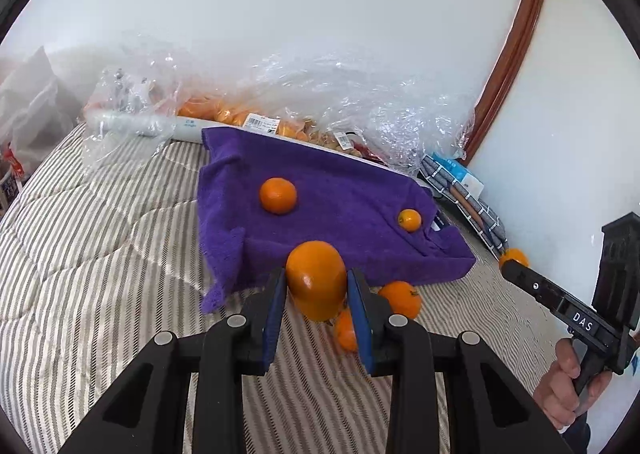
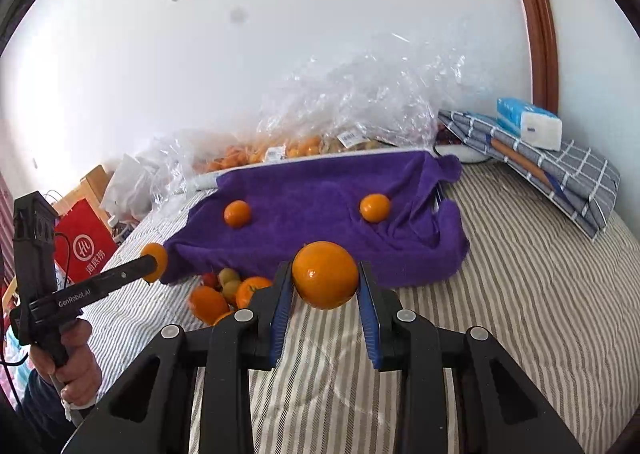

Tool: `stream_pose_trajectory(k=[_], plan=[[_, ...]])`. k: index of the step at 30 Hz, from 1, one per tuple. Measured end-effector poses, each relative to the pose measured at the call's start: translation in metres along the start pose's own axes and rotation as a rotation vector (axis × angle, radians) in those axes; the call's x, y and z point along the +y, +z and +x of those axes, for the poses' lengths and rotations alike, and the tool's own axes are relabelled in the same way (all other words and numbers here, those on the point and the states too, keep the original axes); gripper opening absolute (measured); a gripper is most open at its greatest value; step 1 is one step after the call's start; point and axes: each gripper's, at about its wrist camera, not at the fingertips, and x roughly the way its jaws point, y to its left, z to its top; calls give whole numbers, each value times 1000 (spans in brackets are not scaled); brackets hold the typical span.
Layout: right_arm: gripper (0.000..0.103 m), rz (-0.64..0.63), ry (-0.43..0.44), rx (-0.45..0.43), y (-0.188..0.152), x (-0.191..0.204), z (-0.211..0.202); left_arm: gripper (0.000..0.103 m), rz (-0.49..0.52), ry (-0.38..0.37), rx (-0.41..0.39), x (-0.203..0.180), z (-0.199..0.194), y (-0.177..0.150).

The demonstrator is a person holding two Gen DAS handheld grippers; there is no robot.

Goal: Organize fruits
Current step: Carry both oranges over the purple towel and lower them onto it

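Note:
My left gripper (image 1: pixel 316 286) is shut on an orange (image 1: pixel 316 278), held above the striped bedspread just in front of a box draped in a purple towel (image 1: pixel 340 189). My right gripper (image 2: pixel 325 282) is shut on another orange (image 2: pixel 325 274), also in front of the towel (image 2: pixel 320 189). Two oranges lie on the towel: one on the left (image 1: pixel 278 195) (image 2: pixel 237 213), a smaller one on the right (image 1: pixel 409 220) (image 2: pixel 375 207). Loose oranges (image 1: pixel 400 298) and small fruits (image 2: pixel 230 282) lie on the bed at the towel's front edge. The right gripper shows in the left wrist view (image 1: pixel 514 262), the left gripper in the right wrist view (image 2: pixel 154 262).
Clear plastic bags of fruit (image 1: pixel 280 121) (image 2: pixel 304 145) lie behind the towel along the white wall. A folded checked cloth (image 2: pixel 560 169) with a tissue pack (image 2: pixel 528 123) sits at the right. A red paper bag (image 2: pixel 86 250) stands left of the bed.

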Motion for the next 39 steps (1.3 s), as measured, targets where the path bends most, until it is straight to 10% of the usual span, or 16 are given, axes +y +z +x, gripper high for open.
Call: stream_pose_trajectory(k=[15, 35, 39], plan=[[32, -48, -83, 30, 45, -23, 55, 30, -40, 85, 20, 9, 53, 56], [33, 1, -147, 196, 32, -39, 117, 30, -96, 141, 118, 23, 91, 48], [51, -4, -145, 170, 30, -38, 111, 30, -113, 142, 118, 24, 91, 48]])
